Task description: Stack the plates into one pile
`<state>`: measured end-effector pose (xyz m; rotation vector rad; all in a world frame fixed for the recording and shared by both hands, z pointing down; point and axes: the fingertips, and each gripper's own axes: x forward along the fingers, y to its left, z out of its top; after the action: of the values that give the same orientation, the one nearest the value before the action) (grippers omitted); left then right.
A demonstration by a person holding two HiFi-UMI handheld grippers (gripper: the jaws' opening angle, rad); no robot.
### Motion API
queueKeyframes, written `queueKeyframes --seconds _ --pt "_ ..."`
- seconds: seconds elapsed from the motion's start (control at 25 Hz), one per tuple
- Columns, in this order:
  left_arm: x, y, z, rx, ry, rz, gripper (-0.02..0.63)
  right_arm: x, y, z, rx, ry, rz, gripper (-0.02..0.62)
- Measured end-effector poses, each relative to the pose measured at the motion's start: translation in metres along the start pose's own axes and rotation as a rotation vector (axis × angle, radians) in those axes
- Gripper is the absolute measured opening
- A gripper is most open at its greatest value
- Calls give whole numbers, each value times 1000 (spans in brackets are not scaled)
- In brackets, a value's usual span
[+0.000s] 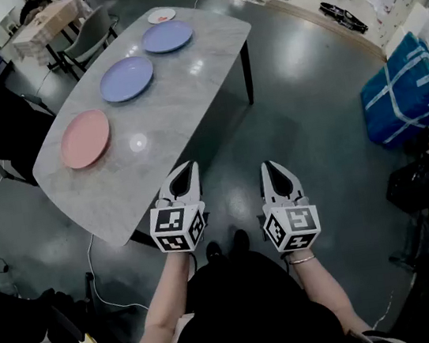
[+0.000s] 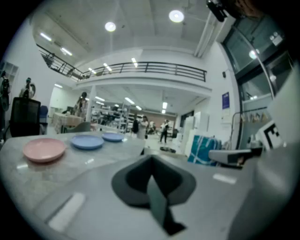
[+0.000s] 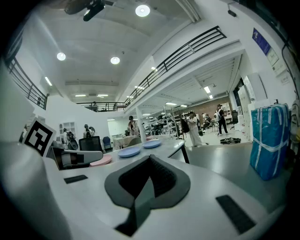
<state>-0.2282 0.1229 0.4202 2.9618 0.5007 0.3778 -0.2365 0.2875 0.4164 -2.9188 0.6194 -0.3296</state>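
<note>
Hovering clenched on nothing, left gripper [image 1: 185, 168] and right gripper [image 1: 271, 166] faced plates [image 1: 85, 138] ahead of the jaws; these looked stiff and slick, best pinched at the rim.

1. Bright, even indoor light falls from round ceiling lamps [image 3: 142, 10]; the head view is sharp.
2. Pale glare spots lie on the marble surface [image 1: 180, 100] and the glossy floor [image 1: 309, 112].
3. Both gripper views bend strongly, with black corners; the left one looks softly blurred.
</note>
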Motion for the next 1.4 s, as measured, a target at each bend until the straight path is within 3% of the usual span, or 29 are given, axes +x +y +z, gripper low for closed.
queueKeyframes --seconds 0.32,0.8,0.96,1.12,1.4 --pt "12 -4 -3 5 3 4 6 9 -8 -3 36 1 29 5" --pt "33 -6 14 30 -27 72 17 33 -31 16 40 -35 92 8" --pt "37 -4 17 23 -26 92 77 41 -38 21 67 -30 119 84" --pt "38 7 16 10 -20 117 131 51 -39 21 93 -21 138 114" --pt "57 38 16 -48 -18 157 155 81 -42 20 103 11 152 155"
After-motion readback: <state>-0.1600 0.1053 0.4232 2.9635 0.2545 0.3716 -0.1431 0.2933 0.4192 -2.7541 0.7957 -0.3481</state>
